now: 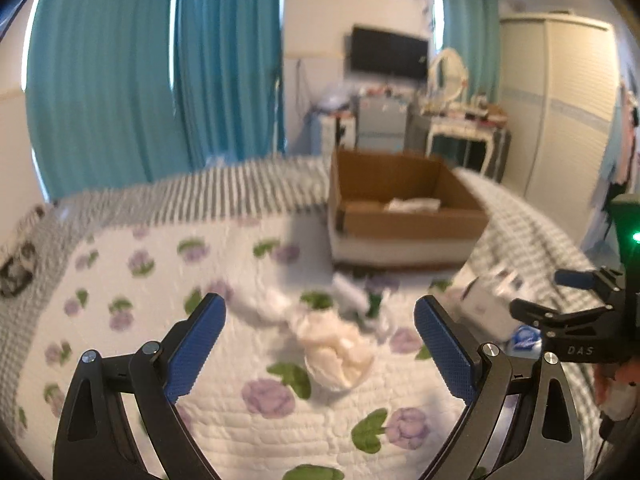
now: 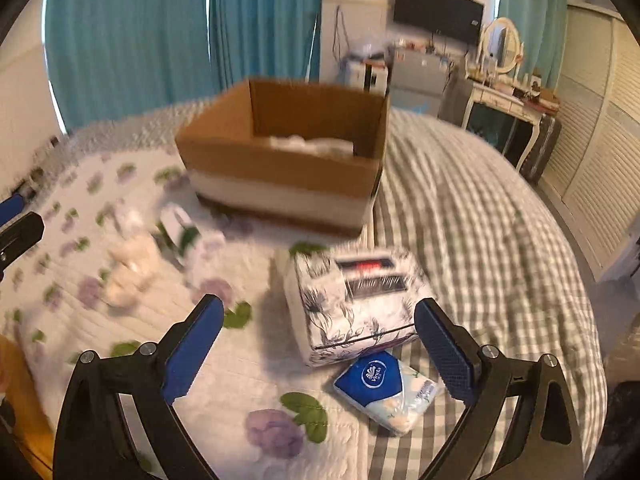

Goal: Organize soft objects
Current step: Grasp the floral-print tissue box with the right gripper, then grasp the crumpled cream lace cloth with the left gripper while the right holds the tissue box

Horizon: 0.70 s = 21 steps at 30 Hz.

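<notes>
Two grippers, both spread wide and holding nothing. Left gripper (image 1: 320, 344) hung over the floral quilt (image 1: 160, 280) with a crumpled cream cloth (image 1: 336, 348) lying just ahead of and between its fingers, not touched. Right gripper (image 2: 318, 344) hovered with a patterned tissue box (image 2: 352, 304) just beyond its fingertips and a blue tissue pack (image 2: 386, 390) lower down, close beside the right finger.

Counted: one cardboard box (image 2: 280, 160) well ahead of both grippers, with some white soft stuff already inside; one cream cloth; one patterned tissue box; one blue pack; a scatter of small white-and-green items ahead of the left gripper, too blurred to number.

Likely trouble, as a judgement only: a pinch on the cloth catching just a loose fold, so that it trailed or dropped short of the box; quilt fabric gathered along with it if the fingers closed too low. On the right side, the smooth pack squeezing out sideways, or the tissue box's corner caught by the right finger. Heavy blur in both views, so positions only roughly known.
</notes>
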Tool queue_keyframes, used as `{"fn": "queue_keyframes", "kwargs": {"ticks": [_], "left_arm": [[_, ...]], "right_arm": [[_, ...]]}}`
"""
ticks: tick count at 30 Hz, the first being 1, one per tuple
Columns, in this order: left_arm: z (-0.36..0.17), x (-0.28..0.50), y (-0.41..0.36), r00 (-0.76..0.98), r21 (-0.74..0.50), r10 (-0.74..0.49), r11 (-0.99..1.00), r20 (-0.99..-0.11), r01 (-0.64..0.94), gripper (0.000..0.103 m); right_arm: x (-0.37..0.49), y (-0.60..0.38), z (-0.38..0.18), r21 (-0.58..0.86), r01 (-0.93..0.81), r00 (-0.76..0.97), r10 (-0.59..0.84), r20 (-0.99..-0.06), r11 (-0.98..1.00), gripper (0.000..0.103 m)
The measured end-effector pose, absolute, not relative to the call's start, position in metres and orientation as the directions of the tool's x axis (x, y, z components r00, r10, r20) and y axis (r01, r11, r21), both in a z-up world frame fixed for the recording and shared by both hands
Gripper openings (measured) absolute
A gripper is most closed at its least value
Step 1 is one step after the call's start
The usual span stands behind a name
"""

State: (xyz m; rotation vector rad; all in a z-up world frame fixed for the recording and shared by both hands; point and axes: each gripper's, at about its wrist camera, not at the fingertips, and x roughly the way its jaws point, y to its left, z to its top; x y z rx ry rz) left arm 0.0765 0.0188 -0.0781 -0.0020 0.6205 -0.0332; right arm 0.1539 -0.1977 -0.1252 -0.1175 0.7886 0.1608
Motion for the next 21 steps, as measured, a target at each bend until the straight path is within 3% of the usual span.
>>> {"fn": "queue_keyframes", "kwargs": {"ticks": [3,9,12,14,21], "left_arm": [[-0.103,0.092,0.02,0.766,-0.031,-0.031,0.999,-0.642,0.014,0.097],[-0.135,0.106,0.012,0.731,-0.001,-0.027,0.999,-0.682,0.037,0.097],[-0.149,0.112,0.009,0.711,0.02,-0.023,0.998,-0.702,0.052,0.097],[-0.156,0.116,0.011,0.697,0.01,-0.032,0.998,-0.716,0.055,0.097],[-0.164,0.121,0.019,0.67,-0.046,-0.08,0.997,-0.738,0.068,0.095]], "right_arm": [[0.168,-0.193,-0.15,-0.063,-0.226,0.659,0.105,-0.745,0.972,0.097],[0.186,-0.192,-0.185,-0.108,-0.23,0.615,0.058,-0.786,0.967,0.096],[0.185,-0.187,-0.192,-0.211,-0.232,0.631,-0.018,-0.775,0.95,0.085],[0.187,-0.187,-0.194,-0.244,-0.217,0.629,-0.055,-0.775,0.945,0.072],[0.183,-0.19,-0.189,-0.273,-0.2,0.652,-0.08,-0.754,0.941,0.058]]}}
